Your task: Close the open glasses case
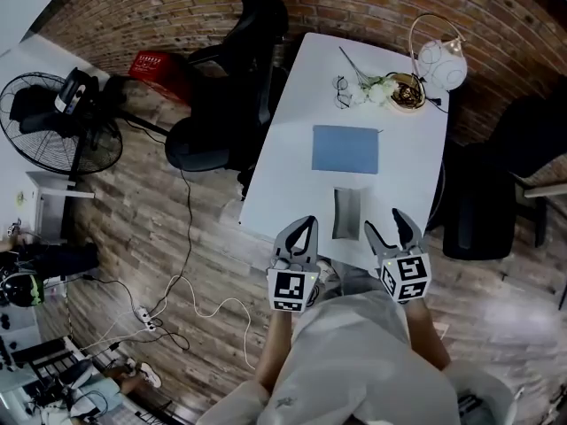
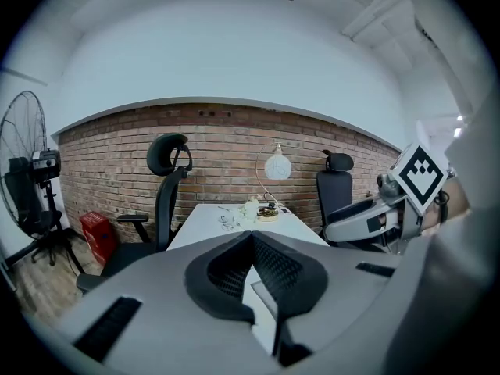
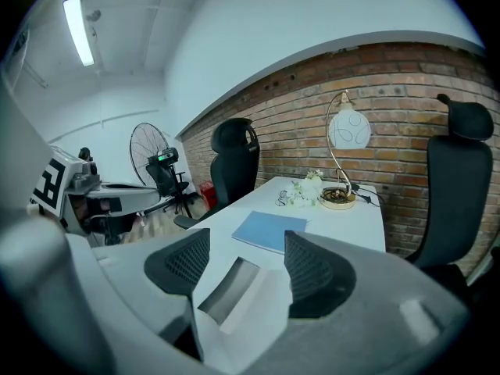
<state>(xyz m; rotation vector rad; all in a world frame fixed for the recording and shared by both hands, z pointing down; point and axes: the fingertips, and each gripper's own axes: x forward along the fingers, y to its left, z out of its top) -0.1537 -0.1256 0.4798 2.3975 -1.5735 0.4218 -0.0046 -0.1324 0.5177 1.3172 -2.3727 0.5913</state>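
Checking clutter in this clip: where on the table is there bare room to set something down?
Bare strips flank the blue pad and the open case along both table edges. The far end is crowded with glasses, flowers and a lamp.

Open white glasses case (image 1: pixel 346 212), grey-lined, flat at the table's (image 1: pixel 403 153) near edge

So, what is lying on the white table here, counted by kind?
Glasses case, open: 1
Blue notebook: 1
Pair of glasses: 1
Bunch of white flowers: 1
Lamp with a round white shade: 1
Total: 5
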